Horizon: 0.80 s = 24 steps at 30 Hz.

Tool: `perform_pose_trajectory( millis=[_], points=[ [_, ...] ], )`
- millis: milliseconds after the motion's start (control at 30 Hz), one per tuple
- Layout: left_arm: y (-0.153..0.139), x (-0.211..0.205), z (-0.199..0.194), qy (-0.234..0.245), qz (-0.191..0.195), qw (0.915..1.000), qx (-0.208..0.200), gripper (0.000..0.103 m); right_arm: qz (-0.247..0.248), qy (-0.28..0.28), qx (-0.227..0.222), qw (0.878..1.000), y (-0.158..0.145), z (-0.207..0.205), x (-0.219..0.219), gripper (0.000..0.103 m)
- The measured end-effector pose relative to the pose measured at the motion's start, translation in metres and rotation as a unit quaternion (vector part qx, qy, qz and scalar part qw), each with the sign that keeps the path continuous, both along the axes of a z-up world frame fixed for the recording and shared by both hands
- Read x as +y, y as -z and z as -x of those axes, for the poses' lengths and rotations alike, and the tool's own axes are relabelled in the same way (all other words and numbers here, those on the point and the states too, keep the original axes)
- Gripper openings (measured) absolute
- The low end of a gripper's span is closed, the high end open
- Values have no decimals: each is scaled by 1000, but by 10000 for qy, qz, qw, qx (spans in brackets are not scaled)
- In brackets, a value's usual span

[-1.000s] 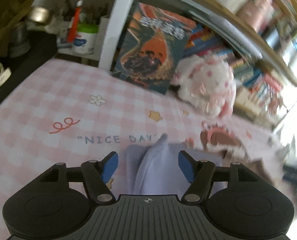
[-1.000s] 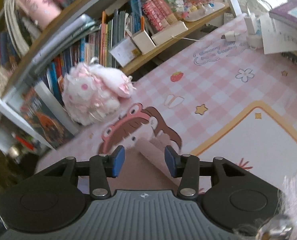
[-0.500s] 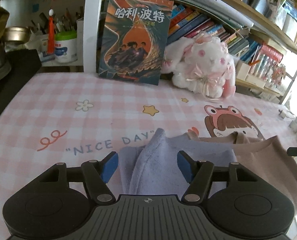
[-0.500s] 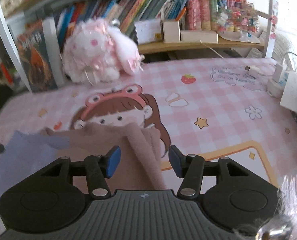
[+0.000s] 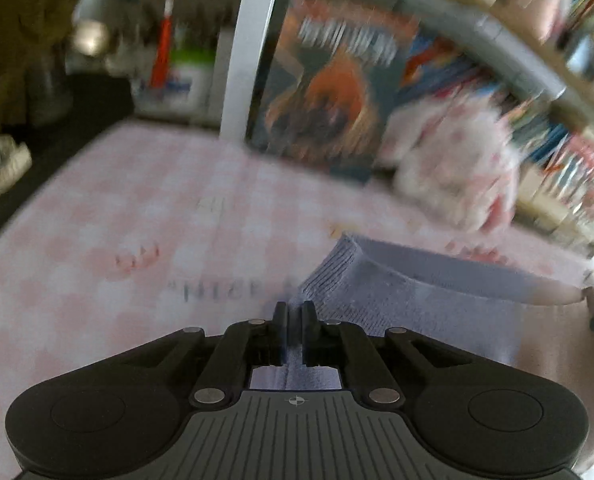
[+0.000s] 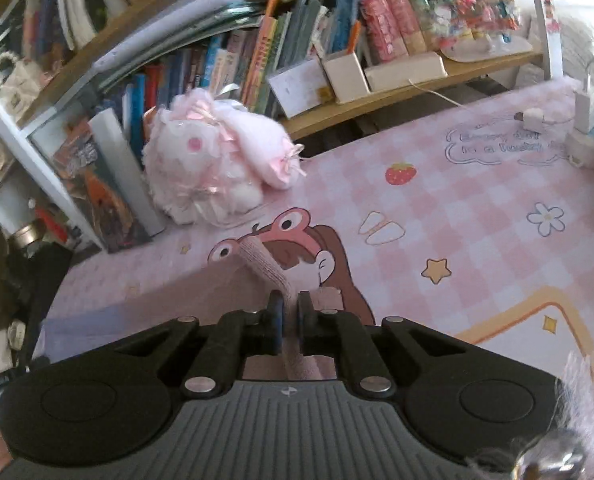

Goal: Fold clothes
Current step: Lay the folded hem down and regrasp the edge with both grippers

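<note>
Lavender garment [image 5: 397, 292] clamped in left gripper [image 5: 295, 312]; brown-pink cloth [image 6: 265, 268] clamped in right gripper [image 6: 290, 304]

Lavender-and-tan garment [image 5: 417, 292] (ribbed), pink-checked tablecloth [image 6: 477, 216].

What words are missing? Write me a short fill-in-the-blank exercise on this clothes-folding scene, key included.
1. The left gripper is shut on the ____ part of the garment.
2. The right gripper is shut on the garment's ____ part.
3. The fruit printed on the pink checked table cover is a ____.

Missing words: lavender; pink; strawberry
</note>
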<state>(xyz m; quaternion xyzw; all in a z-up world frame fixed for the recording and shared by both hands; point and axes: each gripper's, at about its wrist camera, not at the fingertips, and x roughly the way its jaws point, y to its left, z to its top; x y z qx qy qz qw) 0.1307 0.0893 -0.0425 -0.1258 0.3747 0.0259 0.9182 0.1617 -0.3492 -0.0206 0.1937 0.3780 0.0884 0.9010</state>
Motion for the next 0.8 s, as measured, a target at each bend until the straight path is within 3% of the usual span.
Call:
perform_pose_trajectory(
  millis=[67, 133, 267, 333, 433, 500, 600, 667, 700, 800],
  points=[
    [15, -6, -8, 43, -237, 9995, 211, 5, 267, -24, 334, 9991, 22, -16, 6, 7],
    [17, -8, -9, 31, -319, 9993, 168, 8, 507, -29, 587, 9970, 44, -27, 12, 7],
    [16, -4, -9, -15, -249, 9995, 212, 17, 436, 97, 558, 9974, 47, -26, 10, 10],
    [11, -2, -3, 42, -279, 9995, 139, 23, 648, 121, 544, 9963, 42, -23, 11, 28],
    [4, -1, 7, 131, -326, 9994, 25, 35, 889, 31, 416, 9952, 33, -13, 12, 33],
    [1, -2, 13, 239, -357, 9991, -31, 36, 1052, -70, 349, 9938, 28, 1, 11, 35],
    [4, -7, 15, 468, -402, 9981, 45, 36, 1057, -33, 445, 9934, 28, 22, 6, 35],
    [7, -10, 12, 552, -390, 9977, 76, 21, 983, 68, 545, 9936, 32, 33, 4, 35],
    [7, -11, 11, 555, -380, 9977, 93, 6, 973, 124, 564, 9936, 35, 36, 4, 35],
    [-5, -5, 17, 405, -51, 9990, -186, 5, 954, 289, 606, 9932, 41, 46, 5, 35]
  ],
)
